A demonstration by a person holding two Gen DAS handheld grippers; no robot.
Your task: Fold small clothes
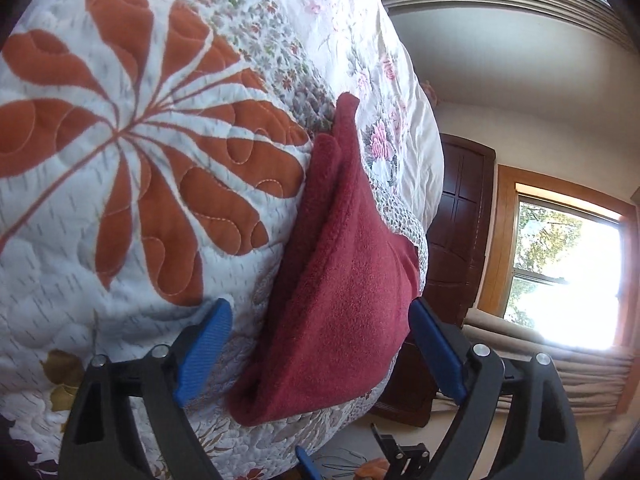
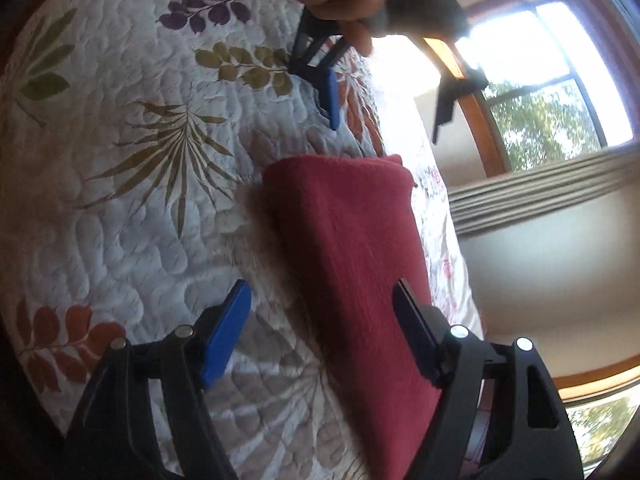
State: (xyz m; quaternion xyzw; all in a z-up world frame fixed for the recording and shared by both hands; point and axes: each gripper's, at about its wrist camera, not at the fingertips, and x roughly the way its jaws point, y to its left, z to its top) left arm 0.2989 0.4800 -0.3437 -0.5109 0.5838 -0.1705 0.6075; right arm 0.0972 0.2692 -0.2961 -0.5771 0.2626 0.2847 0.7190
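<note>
Centre-frame on quilted bed (image 1: 100, 240): red cloth (image 1: 340, 280) folded, lying flat. Left gripper (image 1: 320, 344) & right gripper (image 2: 322, 334) both w/ jaws wide apart, holding nothing. Prob. best to square edges, press flat, no dragging.

The left wrist camera looks forward between the open fingers of the left hand-held gripper (image 1: 320, 344), close above the quilted bed (image 1: 120, 240), with a window (image 1: 568, 272) off to its right. The right wrist camera sits just as near, behind the right hand-held gripper (image 2: 320, 332), facing the other gripper. Both views share the folded red cloth (image 1: 340, 280) (image 2: 360, 260), the quilt and the window.
</note>
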